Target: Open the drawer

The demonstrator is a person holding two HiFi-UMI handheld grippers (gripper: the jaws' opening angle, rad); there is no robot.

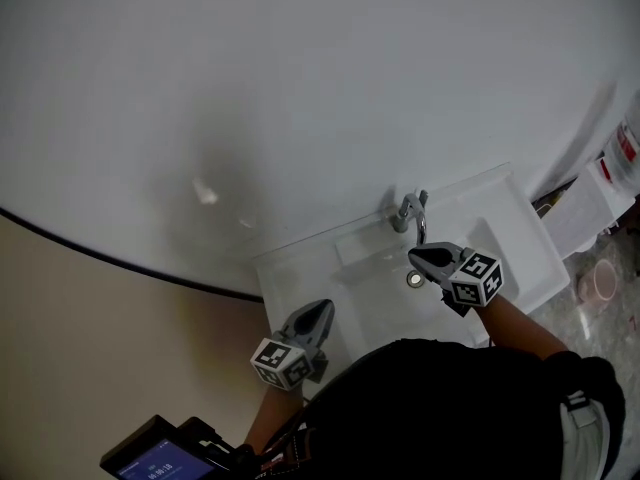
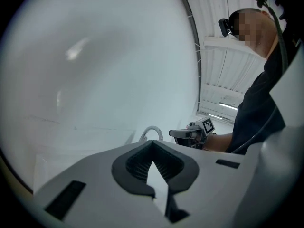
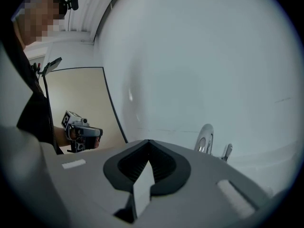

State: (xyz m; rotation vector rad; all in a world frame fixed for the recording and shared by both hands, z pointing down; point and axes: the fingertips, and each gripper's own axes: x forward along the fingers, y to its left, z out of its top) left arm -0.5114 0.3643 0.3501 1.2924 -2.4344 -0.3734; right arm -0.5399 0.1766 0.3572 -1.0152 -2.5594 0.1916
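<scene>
Hovering at the sink, left gripper and right gripper sit closed, empty; no drawer visible; finding it likely comes next.

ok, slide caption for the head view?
Person at a white basin, left tongs over its left edge, right tongs over the bowl by the chrome tap; no drawer in view.

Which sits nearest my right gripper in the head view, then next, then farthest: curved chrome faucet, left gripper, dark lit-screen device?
1. Curved chrome faucet, just beyond the right gripper.
2. Left gripper, off to its lower left.
3. Dark lit-screen device, bottom-left corner.
</scene>
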